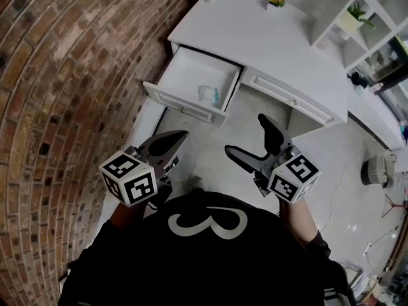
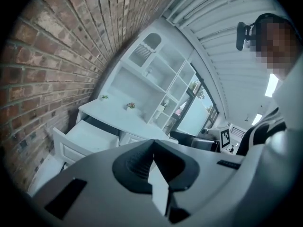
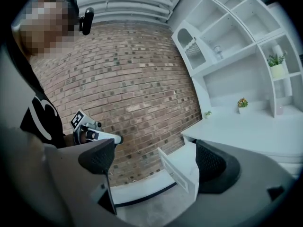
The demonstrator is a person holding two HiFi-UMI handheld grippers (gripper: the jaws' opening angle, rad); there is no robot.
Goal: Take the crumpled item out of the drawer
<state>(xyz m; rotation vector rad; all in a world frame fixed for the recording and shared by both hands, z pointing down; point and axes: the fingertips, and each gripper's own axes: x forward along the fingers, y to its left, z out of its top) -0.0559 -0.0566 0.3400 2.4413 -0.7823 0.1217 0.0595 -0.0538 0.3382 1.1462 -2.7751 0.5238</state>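
Note:
In the head view, the white drawer (image 1: 191, 75) stands pulled out of the desk, with the crumpled whitish-blue item (image 1: 208, 95) lying near its front right corner. Both grippers hover above the floor short of the drawer front. My left gripper (image 1: 178, 136) has its jaws pressed together and holds nothing; they also meet in the left gripper view (image 2: 152, 148), where the drawer (image 2: 87, 137) shows beyond them. My right gripper (image 1: 250, 138) is open and empty. In the right gripper view (image 3: 154, 167) the drawer front (image 3: 177, 171) shows between its spread fingers; the item is hidden there.
A brick wall (image 1: 70, 75) runs along the left, close to the drawer. The white desk top (image 1: 255, 37) carries two small potted plants (image 1: 275, 0). A shut drawer (image 1: 287, 97) sits right of the open one. White shelves (image 1: 363, 18) rise at the back right. Cables (image 1: 382, 234) lie on the floor at right.

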